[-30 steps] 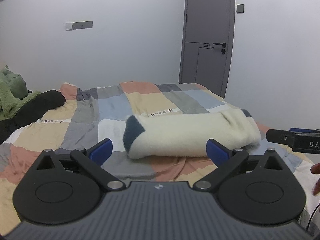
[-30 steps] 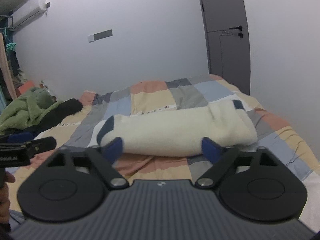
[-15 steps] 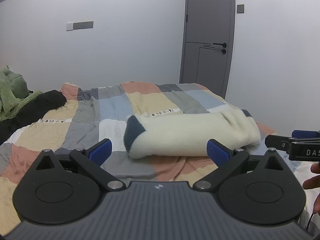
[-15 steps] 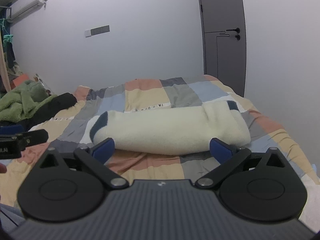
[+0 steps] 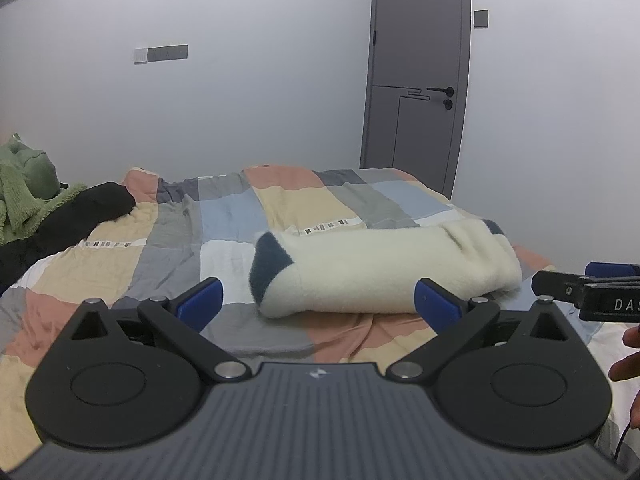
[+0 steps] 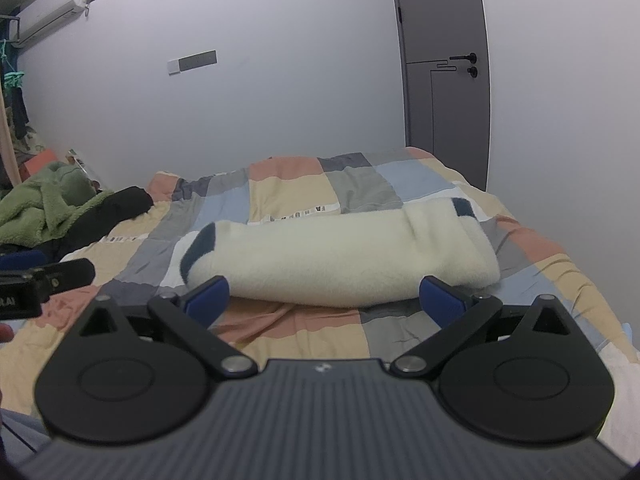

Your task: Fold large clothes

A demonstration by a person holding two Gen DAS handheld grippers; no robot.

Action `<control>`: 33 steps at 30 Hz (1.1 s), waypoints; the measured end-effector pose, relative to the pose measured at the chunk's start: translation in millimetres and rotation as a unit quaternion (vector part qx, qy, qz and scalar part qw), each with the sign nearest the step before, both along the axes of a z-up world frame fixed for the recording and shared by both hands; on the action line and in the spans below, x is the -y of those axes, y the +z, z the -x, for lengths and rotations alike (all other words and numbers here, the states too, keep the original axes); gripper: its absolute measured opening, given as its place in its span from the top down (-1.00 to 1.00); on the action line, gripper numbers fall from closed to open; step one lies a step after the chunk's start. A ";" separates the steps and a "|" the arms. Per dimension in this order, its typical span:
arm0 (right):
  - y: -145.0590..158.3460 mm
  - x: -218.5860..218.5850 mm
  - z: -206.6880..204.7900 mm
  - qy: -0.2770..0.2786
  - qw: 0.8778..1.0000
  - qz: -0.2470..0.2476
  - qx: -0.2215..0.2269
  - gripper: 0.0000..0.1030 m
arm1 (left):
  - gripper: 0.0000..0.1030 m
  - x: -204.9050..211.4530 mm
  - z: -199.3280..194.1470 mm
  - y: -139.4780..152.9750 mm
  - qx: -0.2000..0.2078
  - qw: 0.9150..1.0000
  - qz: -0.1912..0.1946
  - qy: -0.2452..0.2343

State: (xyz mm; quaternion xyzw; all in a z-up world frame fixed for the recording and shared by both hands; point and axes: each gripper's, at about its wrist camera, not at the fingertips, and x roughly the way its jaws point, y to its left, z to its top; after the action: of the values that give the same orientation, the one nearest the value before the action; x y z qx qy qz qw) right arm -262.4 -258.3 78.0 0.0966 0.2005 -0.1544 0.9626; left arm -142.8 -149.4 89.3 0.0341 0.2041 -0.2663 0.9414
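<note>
**Ann:** On the bed (image 5: 120, 264), right across the patchwork cover, the cream fleece garment (image 5: 384, 268) is lying folded into a long roll, navy trim showing at its left end and at its far right corner.

**Ben:** And the left gripper (image 5: 318, 300) is hovering just short of it, jaws spread wide, blue pads (image 5: 200, 300) standing apart with nothing between them.

**Ann:** Same story from the other camera. The right gripper (image 6: 326, 296) is sitting in front of the roll, and its jaws have just been opening; they are standing wide now, gripping nothing, the garment lying beyond the pads.

**Ben:** Each gripper is peeking into the other's view, too. The right one is showing at the right edge of the left camera, with fingertips of a hand (image 5: 628, 356) curling below it.

**Ann:** Over at the far left, a green fuzzy garment (image 6: 44, 208) is heaping up beside a black garment (image 6: 116, 210), both well apart from the roll.

**Ben:** Behind the bed, the grey door (image 5: 416, 80) is standing closed in the white wall.
</note>
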 end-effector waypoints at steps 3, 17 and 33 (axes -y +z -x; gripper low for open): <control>0.1 0.2 -0.2 0.000 1.000 0.001 0.000 -1.00 | -1.00 -0.2 1.6 0.1 0.000 1.000 -0.001 0.000; 3.8 -2.2 6.0 -0.007 1.000 -0.001 0.003 -1.00 | -1.00 -2.9 4.5 1.7 0.001 1.000 0.000 -0.007; 4.9 -4.6 7.6 -0.006 1.000 -0.002 0.001 -1.00 | -1.00 -2.8 6.4 4.1 0.003 1.000 0.001 -0.007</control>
State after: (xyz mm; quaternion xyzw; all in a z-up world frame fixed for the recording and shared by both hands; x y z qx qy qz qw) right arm -270.0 -253.8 82.9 0.1000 0.1997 -0.1597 0.9616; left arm -149.2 -146.5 93.4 0.0354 0.2012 -0.2726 0.9402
